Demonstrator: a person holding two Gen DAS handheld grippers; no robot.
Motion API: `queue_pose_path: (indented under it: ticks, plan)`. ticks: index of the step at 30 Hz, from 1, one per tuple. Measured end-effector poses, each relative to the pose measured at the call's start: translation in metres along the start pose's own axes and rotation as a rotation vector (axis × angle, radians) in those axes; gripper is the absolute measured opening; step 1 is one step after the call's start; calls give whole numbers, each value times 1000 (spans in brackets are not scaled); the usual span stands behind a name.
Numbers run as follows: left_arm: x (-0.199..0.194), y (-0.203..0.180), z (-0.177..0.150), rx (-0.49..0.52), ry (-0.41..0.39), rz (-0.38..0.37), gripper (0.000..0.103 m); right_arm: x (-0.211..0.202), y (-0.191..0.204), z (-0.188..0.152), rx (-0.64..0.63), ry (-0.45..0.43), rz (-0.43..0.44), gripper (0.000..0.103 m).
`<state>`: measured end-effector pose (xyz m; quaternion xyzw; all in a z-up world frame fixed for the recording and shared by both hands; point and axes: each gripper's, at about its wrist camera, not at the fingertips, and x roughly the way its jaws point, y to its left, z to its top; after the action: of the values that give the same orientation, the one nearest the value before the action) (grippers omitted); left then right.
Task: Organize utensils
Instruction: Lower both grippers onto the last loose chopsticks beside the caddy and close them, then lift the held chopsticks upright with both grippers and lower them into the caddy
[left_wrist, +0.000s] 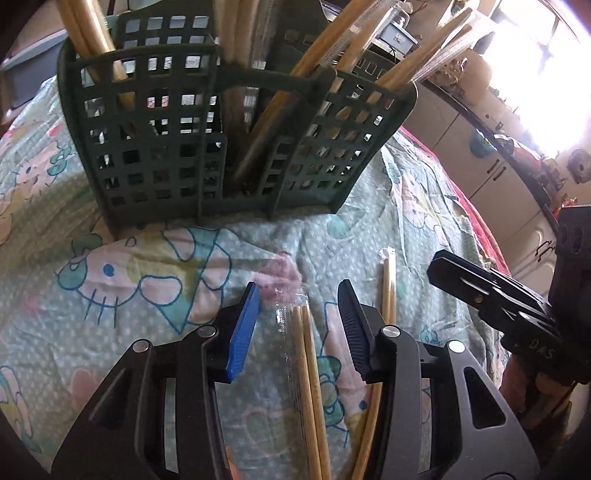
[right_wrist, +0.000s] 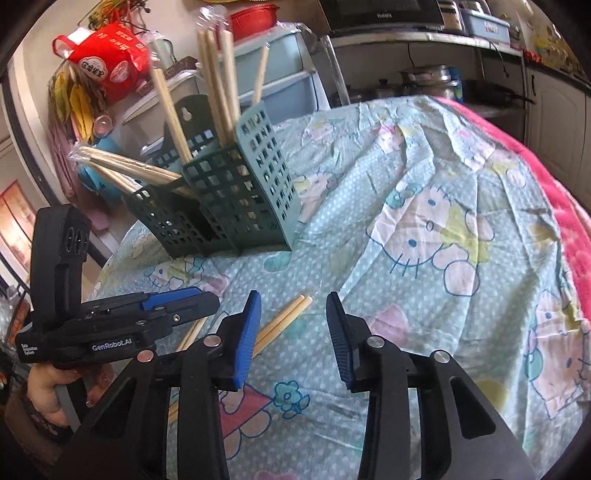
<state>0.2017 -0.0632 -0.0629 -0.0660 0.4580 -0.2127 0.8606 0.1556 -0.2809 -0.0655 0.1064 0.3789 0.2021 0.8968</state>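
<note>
Wrapped chopsticks (left_wrist: 306, 373) lie flat; tips point toward the caddy (left_wrist: 221, 147).

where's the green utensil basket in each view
Left wrist view: the basket fills the upper left and centre, standing on the cartoon cloth, beyond the left gripper.
Right wrist view: the basket stands left of centre, upper half, seen from its side.
Shared landmark: the chopsticks sticking up out of it.
</note>
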Motion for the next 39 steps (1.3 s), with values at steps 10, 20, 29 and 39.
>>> queue_pose_path:
  ticks: [10,20,29,39]
  plan:
    - [10,-6,-1,52,5,36,28,23,-3,7,17,56,3,32]
    - [11,2,0,64,-3,57,15,46,-7,11,38,110,-22,27]
    - [6,14,0,26,-4,34,7,48,-7,15,53,88,-32,7]
    - [-17,14,-1,25,-50,5,5,16,7,25,25,-21,16,6]
